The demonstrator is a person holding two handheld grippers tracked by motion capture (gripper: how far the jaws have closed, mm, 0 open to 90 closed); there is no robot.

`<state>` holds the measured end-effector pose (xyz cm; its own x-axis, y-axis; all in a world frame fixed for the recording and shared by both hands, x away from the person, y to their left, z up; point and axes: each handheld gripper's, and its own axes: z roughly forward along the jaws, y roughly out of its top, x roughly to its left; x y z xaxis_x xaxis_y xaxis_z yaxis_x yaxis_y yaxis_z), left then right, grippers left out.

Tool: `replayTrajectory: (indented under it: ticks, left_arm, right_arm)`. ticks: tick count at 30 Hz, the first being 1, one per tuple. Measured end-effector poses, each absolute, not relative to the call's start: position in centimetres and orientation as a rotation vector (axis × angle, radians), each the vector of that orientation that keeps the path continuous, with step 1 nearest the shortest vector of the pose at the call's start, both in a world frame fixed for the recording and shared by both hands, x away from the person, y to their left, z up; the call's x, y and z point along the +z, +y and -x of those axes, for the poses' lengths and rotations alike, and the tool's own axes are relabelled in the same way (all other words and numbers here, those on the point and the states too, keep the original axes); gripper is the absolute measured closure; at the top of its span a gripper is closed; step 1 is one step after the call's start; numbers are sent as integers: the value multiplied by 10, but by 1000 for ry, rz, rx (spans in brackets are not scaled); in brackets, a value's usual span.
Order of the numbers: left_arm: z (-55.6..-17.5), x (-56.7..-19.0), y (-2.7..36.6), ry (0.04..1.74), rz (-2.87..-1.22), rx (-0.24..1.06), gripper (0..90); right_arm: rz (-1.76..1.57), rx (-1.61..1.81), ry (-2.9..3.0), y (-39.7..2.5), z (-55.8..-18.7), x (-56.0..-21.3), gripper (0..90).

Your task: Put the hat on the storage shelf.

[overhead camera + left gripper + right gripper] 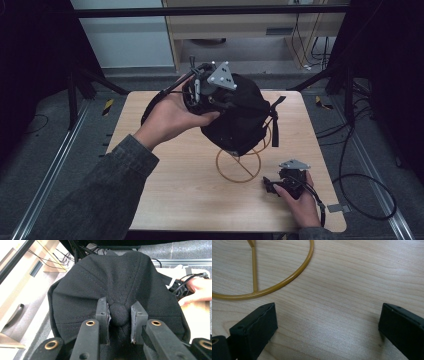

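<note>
A black cap [240, 117] sits over a gold wire stand [239, 169] at the middle of the wooden table [175, 200]. My left gripper [212, 100] comes at the cap's crown from the left. In the left gripper view it [119, 308] is shut on the cap's round top button [119, 315], one jaw on each side. The cap's strap [274, 122] hangs at its right. My right gripper [270, 186] rests low on the table at the front right, open, just right of the stand's ring base [294, 277]. Nothing lies between its wide-set jaws [328, 310].
Black cables [362, 187] loop on the floor right of the table, and metal rails [55, 165] run along both sides. A wooden cabinet [240, 30] stands behind. A small grey tag [339, 207] lies at the table's front right corner.
</note>
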<state>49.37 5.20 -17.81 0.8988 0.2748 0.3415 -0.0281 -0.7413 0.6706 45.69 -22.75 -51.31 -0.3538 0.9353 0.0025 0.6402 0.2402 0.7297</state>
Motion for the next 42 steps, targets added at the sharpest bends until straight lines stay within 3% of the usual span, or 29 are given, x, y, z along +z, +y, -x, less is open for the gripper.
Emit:
replayTrajectory:
  ticks: [22, 42]
  left_arm:
    - [-519, -204, 15, 187, -2441, 511, 730]
    - [-530, -218, 9, 216, -2462, 482, 725]
  right_arm:
    - [-1440, 899, 2082, -227, -457, -513, 20]
    - [-1439, 901, 2085, -228, -457, -513, 19]
